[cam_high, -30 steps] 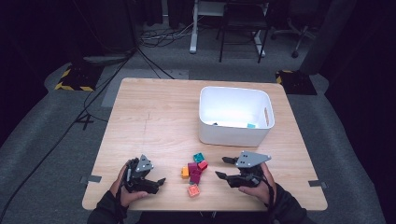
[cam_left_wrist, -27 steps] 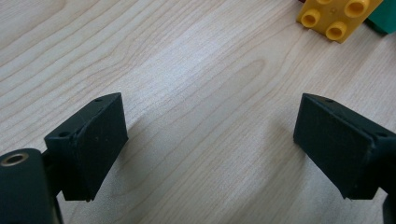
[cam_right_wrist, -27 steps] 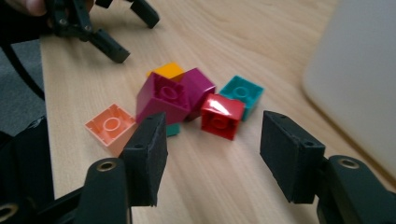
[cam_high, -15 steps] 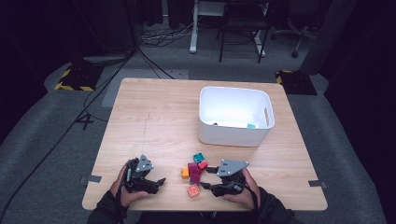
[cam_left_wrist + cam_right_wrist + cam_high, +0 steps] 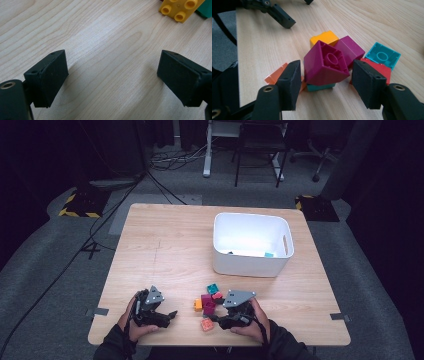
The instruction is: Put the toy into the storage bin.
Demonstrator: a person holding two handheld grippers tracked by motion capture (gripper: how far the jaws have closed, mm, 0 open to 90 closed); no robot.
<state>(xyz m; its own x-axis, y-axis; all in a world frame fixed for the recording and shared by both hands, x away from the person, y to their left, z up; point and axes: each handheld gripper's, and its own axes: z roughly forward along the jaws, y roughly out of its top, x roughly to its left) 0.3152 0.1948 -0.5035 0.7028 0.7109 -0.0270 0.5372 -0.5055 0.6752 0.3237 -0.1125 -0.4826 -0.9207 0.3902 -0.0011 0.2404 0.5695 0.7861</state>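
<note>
With a few bricks already in the bin (image 5: 250,242), the right gripper's (image 5: 325,82) open jaws straddle a magenta brick (image 5: 325,63) ungripped, while the left gripper's (image 5: 112,77) wide jaws are empty.

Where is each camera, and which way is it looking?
High view: above the person's side, looking down on the table, both hands, white bin.
Left gripper view: on the left hand-held gripper, facing bare wood, yellow brick.
Right gripper view: on the right hand-held gripper, facing the magenta brick.
Shared: the brick pile.
</note>
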